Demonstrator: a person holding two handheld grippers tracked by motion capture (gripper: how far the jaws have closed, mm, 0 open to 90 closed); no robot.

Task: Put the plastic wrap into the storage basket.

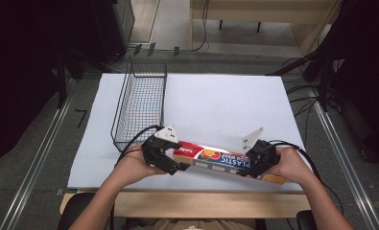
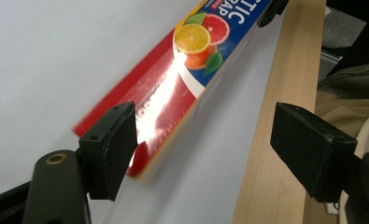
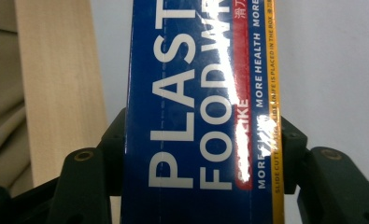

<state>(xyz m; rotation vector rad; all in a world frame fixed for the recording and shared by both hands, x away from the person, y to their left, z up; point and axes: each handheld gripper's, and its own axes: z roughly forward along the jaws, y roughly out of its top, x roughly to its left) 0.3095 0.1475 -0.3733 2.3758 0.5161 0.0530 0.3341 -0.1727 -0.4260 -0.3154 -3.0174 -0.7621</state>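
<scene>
The right gripper (image 1: 257,162) clamped the wrap box (image 1: 216,160); the left gripper (image 1: 170,163) stood wide open, apparently holding nothing. Held at one end, the box could have sagged or twisted loose.

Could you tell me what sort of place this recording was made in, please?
Probably a lab or workshop recording station, not a kitchen: a white board covers a wooden table, cables trail over the grey floor, and dark equipment stands around. A wire basket and plastic wrap box look like props.

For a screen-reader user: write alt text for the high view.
Two hand-held grippers work a long plastic wrap box near the white table's front edge: the right gripper clamps one end, the left gripper stands open at the other. An empty wire basket sits behind.
</scene>
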